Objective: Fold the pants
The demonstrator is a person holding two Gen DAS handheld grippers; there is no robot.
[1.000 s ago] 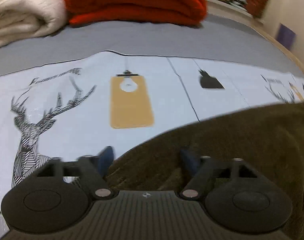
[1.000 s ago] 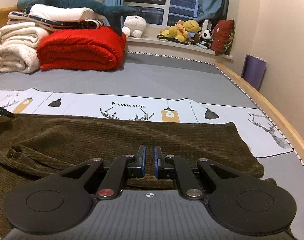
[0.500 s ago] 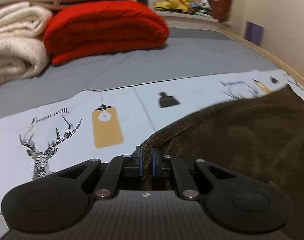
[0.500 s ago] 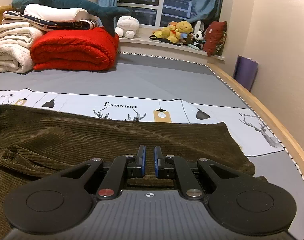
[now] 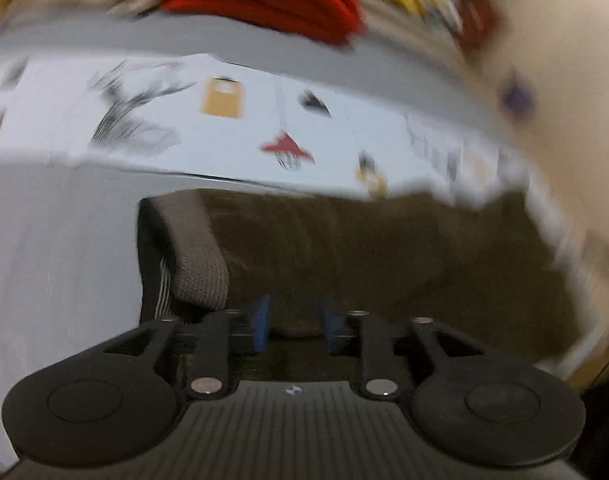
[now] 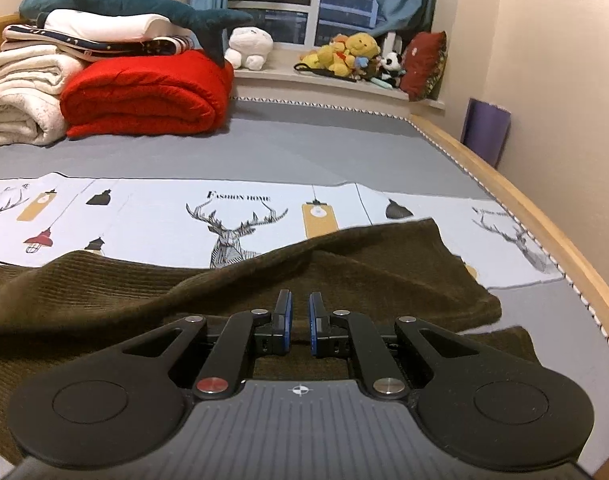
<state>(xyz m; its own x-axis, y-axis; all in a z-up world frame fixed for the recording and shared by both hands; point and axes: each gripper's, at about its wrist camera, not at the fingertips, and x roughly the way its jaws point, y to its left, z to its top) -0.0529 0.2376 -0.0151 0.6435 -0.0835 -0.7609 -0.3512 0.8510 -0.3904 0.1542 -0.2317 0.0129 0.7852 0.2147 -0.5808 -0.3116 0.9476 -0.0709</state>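
Note:
The dark olive corduroy pants (image 6: 364, 280) lie across the printed sheet (image 6: 144, 220) on the bed, with a raised fold ridge running toward the far right corner. My right gripper (image 6: 300, 312) sits low over their near edge, its blue pads almost together with cloth pinched between them. The left wrist view is blurred by motion. There my left gripper (image 5: 294, 318) hangs above the pants (image 5: 384, 260) beside the grey-lined waistband (image 5: 196, 256). Its jaws are opening, and the cloth lies under the gap with neither pad pressing on it.
A rolled red blanket (image 6: 144, 100) and cream blankets (image 6: 20, 92) are stacked at the far left of the bed. The wooden bed rail (image 6: 524, 216) runs along the right, with a purple mat (image 6: 486, 132) behind it. Soft toys (image 6: 344, 56) line the windowsill.
My left gripper shut, swung fast across the bed, and now stands apart over the waistband. The pants now carry a raised fold. The right gripper barely shifted and stayed shut.

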